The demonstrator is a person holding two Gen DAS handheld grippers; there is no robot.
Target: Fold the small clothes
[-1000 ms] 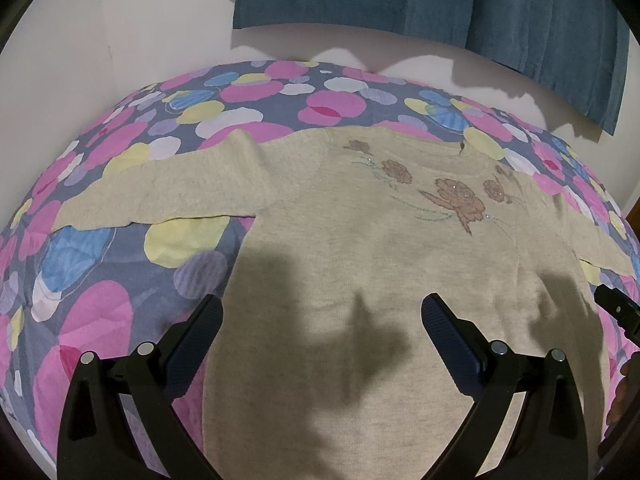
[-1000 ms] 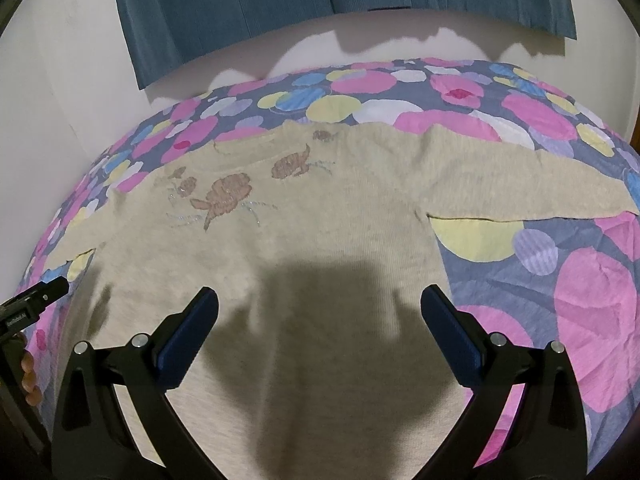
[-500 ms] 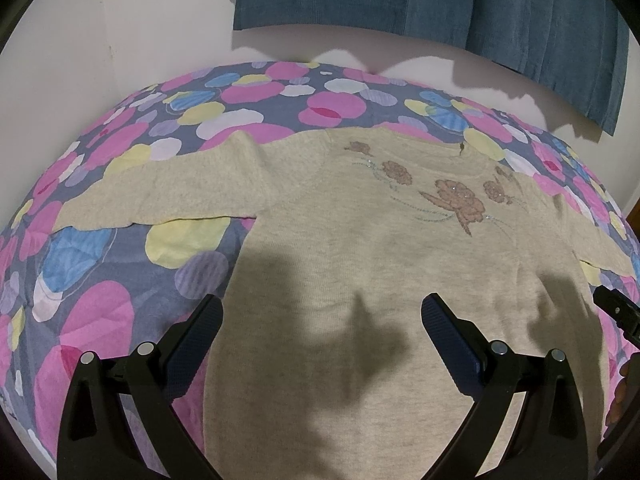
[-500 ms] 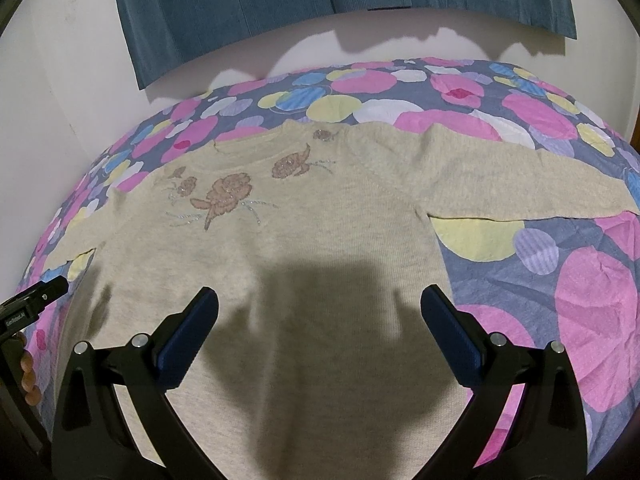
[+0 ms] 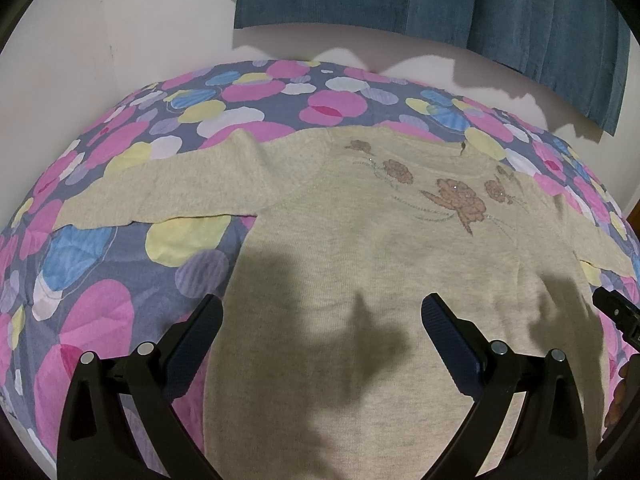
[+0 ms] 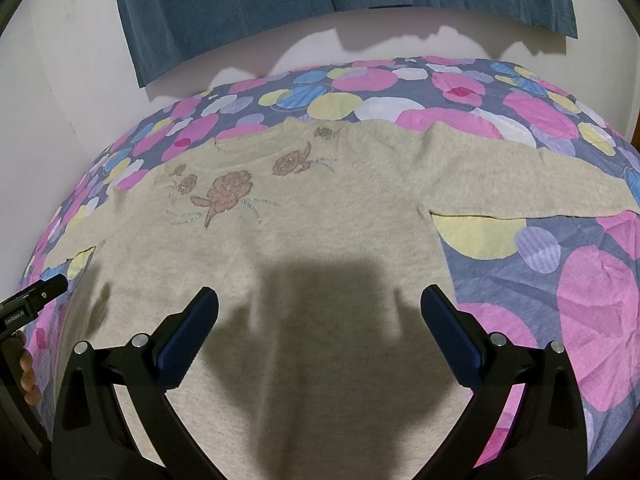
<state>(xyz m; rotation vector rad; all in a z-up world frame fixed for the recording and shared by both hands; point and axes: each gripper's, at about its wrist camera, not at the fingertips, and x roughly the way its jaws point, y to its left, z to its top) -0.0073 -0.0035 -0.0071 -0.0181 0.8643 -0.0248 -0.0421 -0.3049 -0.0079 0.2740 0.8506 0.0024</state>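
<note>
As you look along your left gripper [image 5: 322,310], its fingers stand wide apart above the lower body of the sweater [image 5: 360,280], holding nothing. The beige sweater lies flat and face up on the bedspread [image 5: 100,280], which is printed with pink, blue and yellow circles. One sleeve [image 5: 168,192] stretches out to the left, and brown flowers [image 5: 456,198] sit below the neckline. A blue curtain [image 5: 440,0] hangs on the wall behind.

In the right wrist view, your right gripper [image 6: 320,306] is likewise spread open and empty over the sweater's [image 6: 320,240] lower half. The other sleeve [image 6: 540,184] reaches out to the right across the bedspread [image 6: 560,280]. The tip of the left gripper's body shows at the left edge.
</note>
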